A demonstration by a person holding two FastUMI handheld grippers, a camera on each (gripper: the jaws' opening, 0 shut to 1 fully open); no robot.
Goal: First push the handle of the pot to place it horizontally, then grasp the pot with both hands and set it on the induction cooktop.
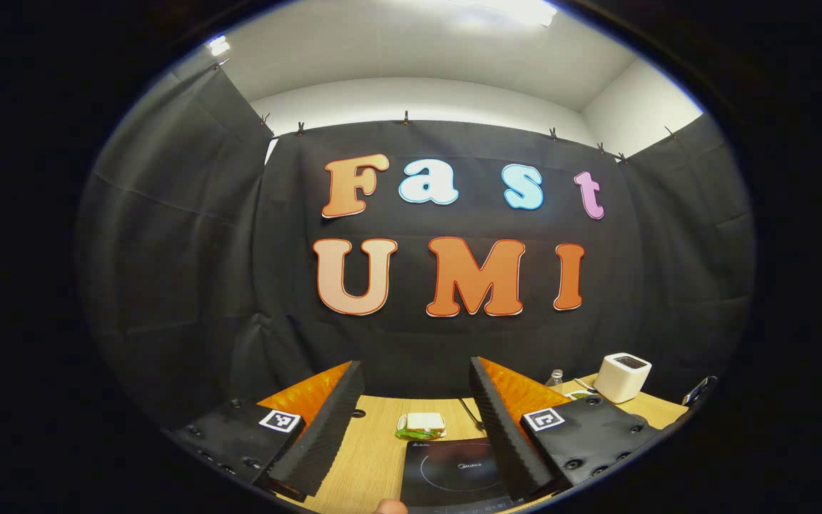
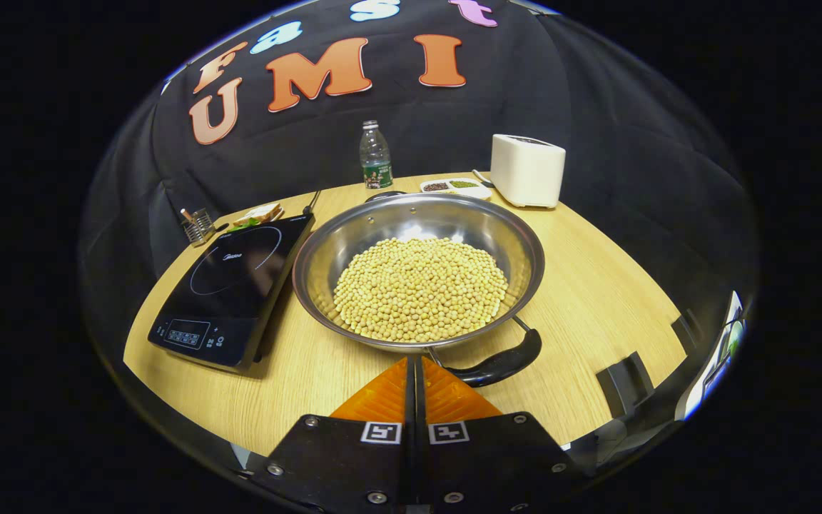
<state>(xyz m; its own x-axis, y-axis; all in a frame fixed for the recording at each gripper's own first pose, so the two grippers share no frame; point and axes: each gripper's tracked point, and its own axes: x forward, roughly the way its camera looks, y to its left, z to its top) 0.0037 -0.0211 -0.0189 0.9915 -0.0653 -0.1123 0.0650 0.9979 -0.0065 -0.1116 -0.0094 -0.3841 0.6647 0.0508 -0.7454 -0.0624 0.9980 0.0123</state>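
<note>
In the right gripper view a steel pot (image 2: 518, 246) filled with yellow soybeans (image 2: 419, 288) stands mid-table. One black handle (image 2: 500, 364) sticks out at its near right rim, and a second dark handle (image 2: 385, 194) shows at the far rim. The black induction cooktop (image 2: 229, 285) lies just left of the pot. My right gripper (image 2: 414, 363) is shut and empty, its tips at the pot's near rim just left of the black handle. My left gripper (image 1: 415, 364) is open and empty, held above the cooktop (image 1: 454, 471).
A plastic bottle (image 2: 375, 155), a white appliance (image 2: 527, 170) and a small dish of spices (image 2: 456, 187) stand at the back. A sandwich (image 2: 257, 213) and a wire utensil holder (image 2: 198, 225) sit behind the cooktop. Black brackets (image 2: 621, 382) are fixed at the table's right edge.
</note>
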